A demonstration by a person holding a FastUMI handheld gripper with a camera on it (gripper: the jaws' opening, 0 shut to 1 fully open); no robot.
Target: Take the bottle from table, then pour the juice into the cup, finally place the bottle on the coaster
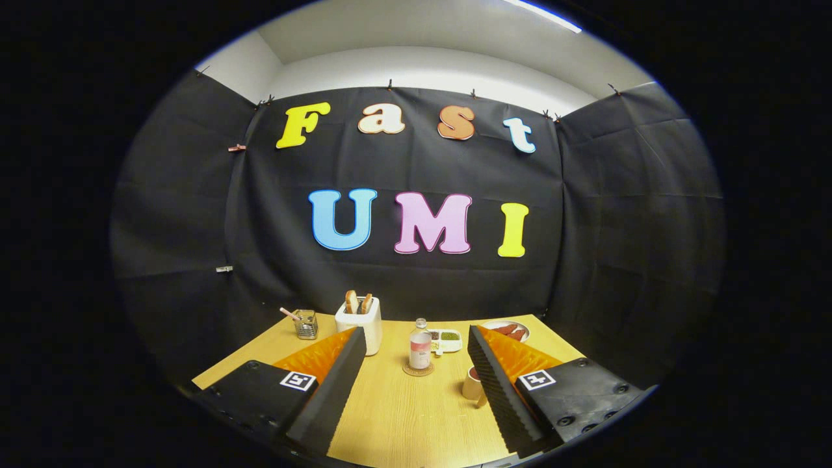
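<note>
**Mara:** On the wooden table (403, 416), just beyond the fingertips, the juice bottle (420, 346) stood upright on a round coaster (416, 371). The gripper (416, 383) hung back from it, fingers spread wide and holding nothing.

**Ivo:** So the bottle sat on the coaster already. Did the pour look done?

**Mara:** It seemed likely, since the cup (472, 383) beside the right finger showed something dark reddish inside. How full it was could not be told.

**Ivo:** How did she judge the bottle would handle?

**Mara:** It looked clear and rigid, glass or hard plastic, with a pale cap and a label round the middle. She guessed it was smooth, possibly slippery, and light if mostly emptied. The labelled body looked the safest place to grip, low enough to keep it from tipping.

**Ivo:** And the other containers?

**Mara:** A white toaster (361, 322) held two slices of toast (358, 301) poking up. A small wire basket (305, 324) near it held a stick-like thing. Behind the bottle a divided white dish (446, 339) carried green and dark portions, and a plate (510, 330) farther right held reddish food, too small to name.
</note>
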